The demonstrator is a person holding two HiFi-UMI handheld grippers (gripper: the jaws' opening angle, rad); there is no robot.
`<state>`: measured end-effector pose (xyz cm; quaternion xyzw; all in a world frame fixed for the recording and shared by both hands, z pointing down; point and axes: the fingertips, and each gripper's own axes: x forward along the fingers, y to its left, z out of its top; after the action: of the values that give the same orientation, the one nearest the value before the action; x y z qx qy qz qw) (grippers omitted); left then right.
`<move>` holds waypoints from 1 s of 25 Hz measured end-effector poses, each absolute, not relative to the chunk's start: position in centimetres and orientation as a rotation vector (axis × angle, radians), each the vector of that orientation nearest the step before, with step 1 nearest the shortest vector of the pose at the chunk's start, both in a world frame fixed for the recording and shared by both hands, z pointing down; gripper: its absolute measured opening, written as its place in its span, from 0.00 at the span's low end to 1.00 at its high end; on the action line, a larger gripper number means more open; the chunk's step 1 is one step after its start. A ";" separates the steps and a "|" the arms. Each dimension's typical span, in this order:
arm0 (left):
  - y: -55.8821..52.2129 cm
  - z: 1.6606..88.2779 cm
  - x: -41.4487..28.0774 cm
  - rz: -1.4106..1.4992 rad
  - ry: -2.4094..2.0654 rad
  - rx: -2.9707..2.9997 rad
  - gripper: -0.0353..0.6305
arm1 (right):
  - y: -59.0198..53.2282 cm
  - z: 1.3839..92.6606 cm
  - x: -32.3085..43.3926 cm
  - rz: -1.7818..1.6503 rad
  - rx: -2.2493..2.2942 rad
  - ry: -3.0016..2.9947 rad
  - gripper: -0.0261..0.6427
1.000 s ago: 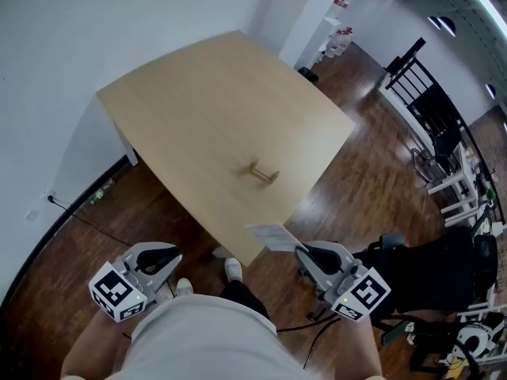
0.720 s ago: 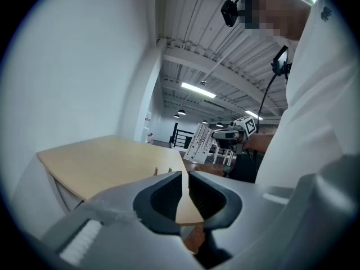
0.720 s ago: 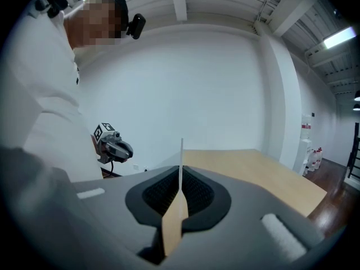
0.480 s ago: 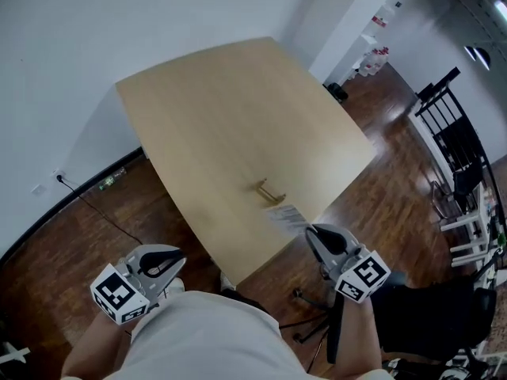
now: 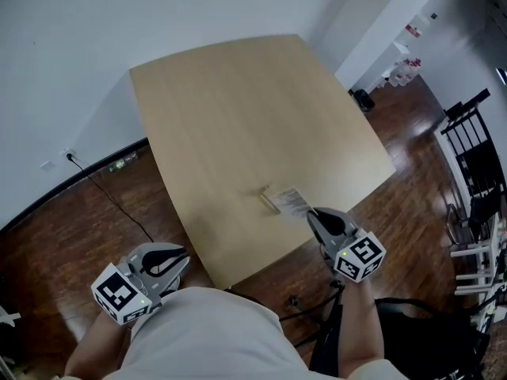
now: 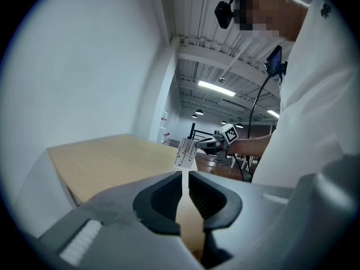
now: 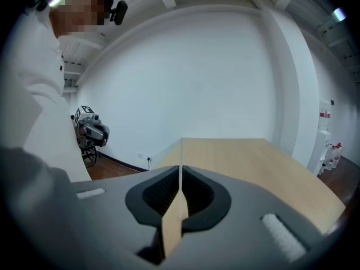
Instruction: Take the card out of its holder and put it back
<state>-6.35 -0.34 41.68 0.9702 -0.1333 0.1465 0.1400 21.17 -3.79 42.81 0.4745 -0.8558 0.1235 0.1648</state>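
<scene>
Left tool (image 5: 170, 258) low by the body, pads together, nothing between. Right tool (image 5: 317, 216) clamped on thin white printed card (image 5: 291, 199). Carried in from beyond the edge, now over the pale wood-grain surface (image 5: 238, 109), just right of the small wooden holder (image 5: 264, 199). Reinsertion judged next. Card flat, rectangular, apparently stiff; holder a short light bar.

Print on the card (image 5: 291, 199) is too small for me to read; it seems to cover part of the holder (image 5: 264, 198).
</scene>
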 end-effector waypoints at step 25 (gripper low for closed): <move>-1.2 43.3 -2.1 0.522 -0.525 2.722 0.12 | -10.0 50.7 24.5 0.476 1.229 -2.474 0.07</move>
<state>-2.12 -1.23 43.27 0.9526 -0.1836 0.1827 0.1599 24.52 -9.98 50.67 0.4321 -0.8700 0.1674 0.1685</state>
